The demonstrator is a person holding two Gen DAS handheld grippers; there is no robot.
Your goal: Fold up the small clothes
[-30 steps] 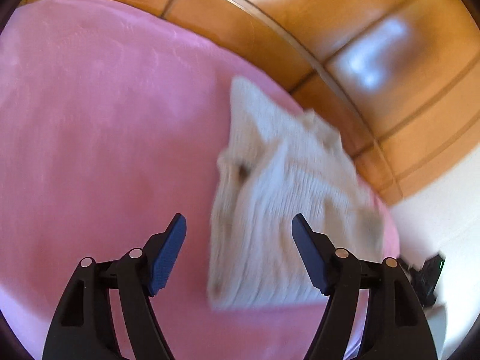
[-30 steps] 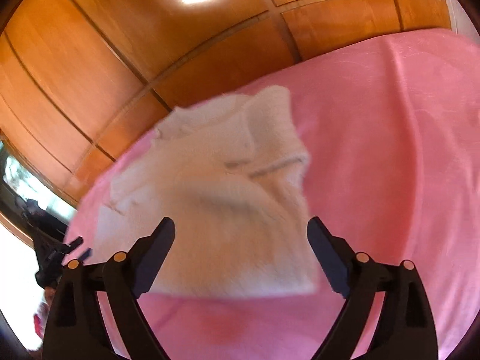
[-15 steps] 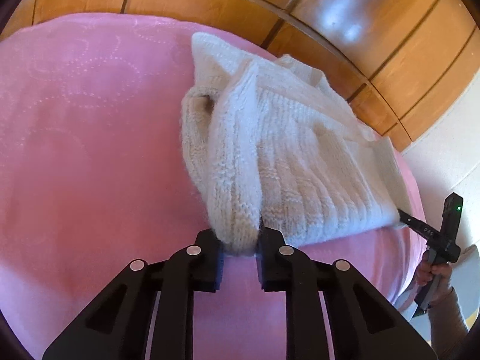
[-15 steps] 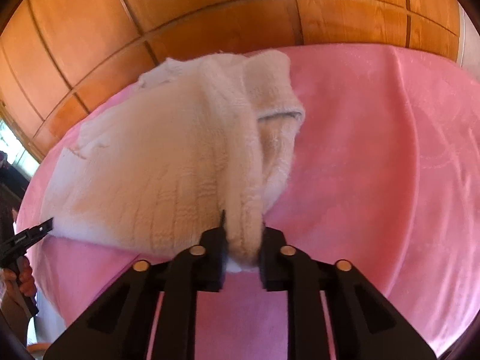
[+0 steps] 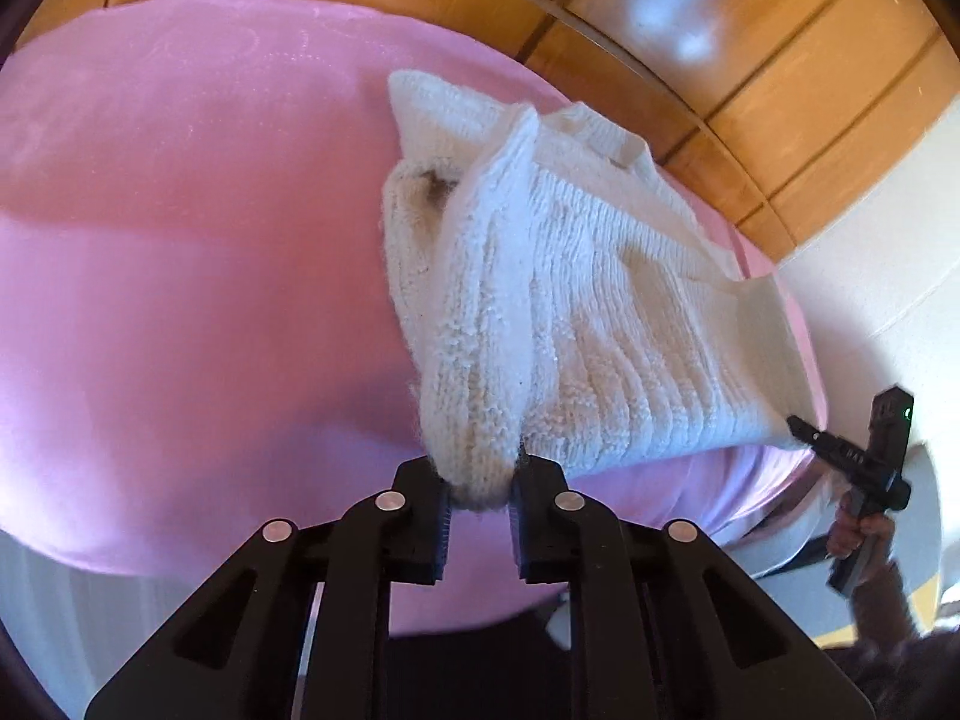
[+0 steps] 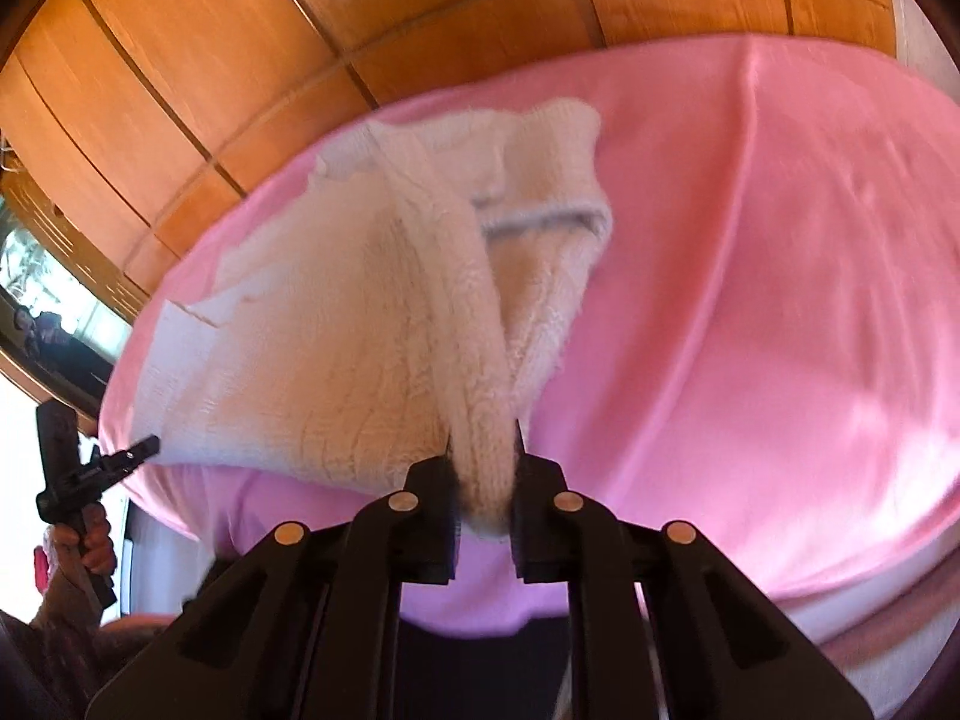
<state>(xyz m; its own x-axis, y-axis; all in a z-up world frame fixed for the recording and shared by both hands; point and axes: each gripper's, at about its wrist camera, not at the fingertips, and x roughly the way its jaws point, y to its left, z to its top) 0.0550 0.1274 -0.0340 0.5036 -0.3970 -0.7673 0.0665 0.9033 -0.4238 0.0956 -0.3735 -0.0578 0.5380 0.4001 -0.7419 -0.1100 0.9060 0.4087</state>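
A cream knitted sweater (image 5: 576,276) lies on a pink bedspread (image 5: 180,252) before wood panelling (image 5: 750,60). The left gripper (image 5: 480,495) pinches one near corner, its jaws easing apart slightly; the right gripper (image 6: 483,495) is clamped on the other corner.

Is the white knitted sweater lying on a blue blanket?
No, the white knitted sweater lies on a pink blanket.
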